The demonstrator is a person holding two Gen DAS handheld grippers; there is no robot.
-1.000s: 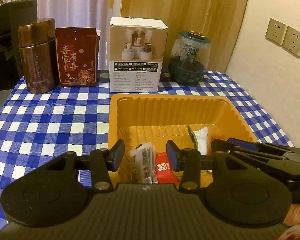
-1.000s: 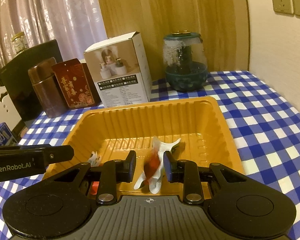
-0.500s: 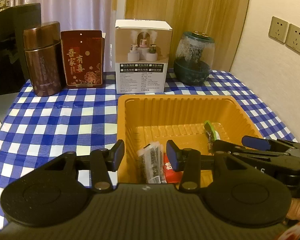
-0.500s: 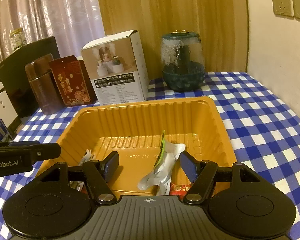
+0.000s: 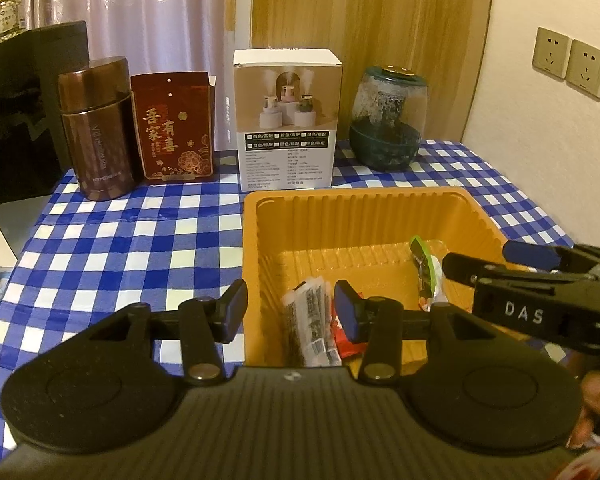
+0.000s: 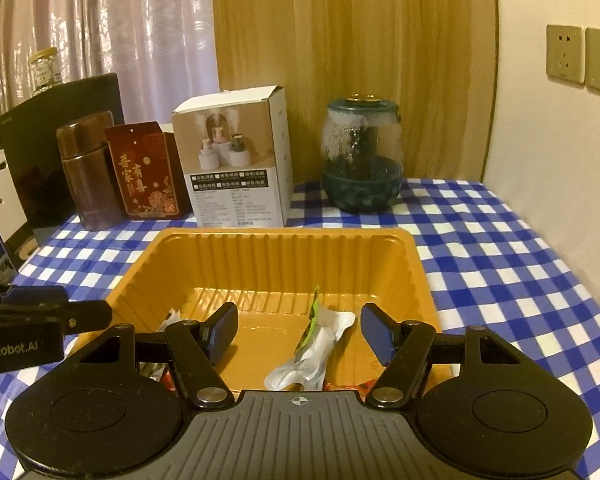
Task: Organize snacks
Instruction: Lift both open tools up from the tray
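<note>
The right claw hangs spread wide over the near edge of the orange tray, gripping nothing; just below it a white snack packet with a green end lies loose on the tray floor. The left claw is also spread and empty, straddling the tray's near left wall, with a dark striped packet and a red packet lying in the tray's corner beneath it. The tray sits on the blue checked counter. Behind it stand a white box, a red carton, a brown tin and a glass jar.
</note>
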